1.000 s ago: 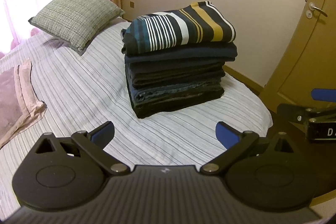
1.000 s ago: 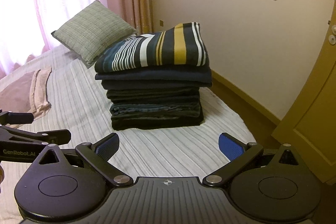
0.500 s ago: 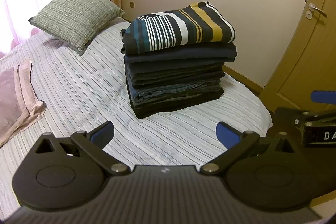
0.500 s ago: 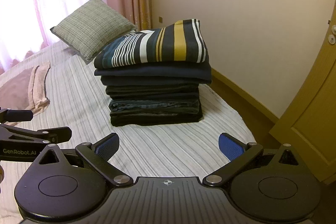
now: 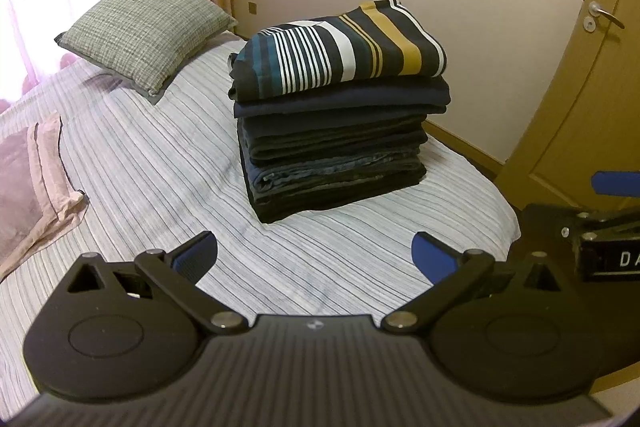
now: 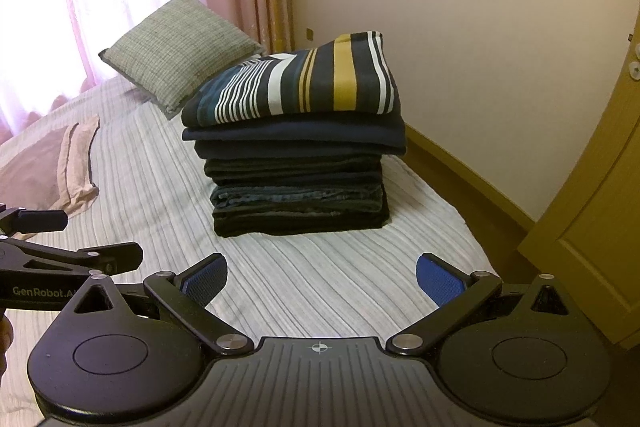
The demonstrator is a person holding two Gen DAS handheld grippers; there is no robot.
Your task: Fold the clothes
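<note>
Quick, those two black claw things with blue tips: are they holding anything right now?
Left gripper: jaws open, holding nothing, above the striped bedsheet.
Right gripper: jaws open, holding nothing.

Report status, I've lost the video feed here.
Left hand-held gripper open, empty. Right hand-held gripper open, empty. Stack of folded clothes on the bed, untouched. Nothing in the way.

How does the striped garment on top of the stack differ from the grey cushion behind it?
The striped garment is dark with white, teal and mustard bands; the grey cushion is pale and finely checked. The garment lies folded atop the stack; the cushion sits tilted directly on the bed. Neither is touched by tongs.
</note>
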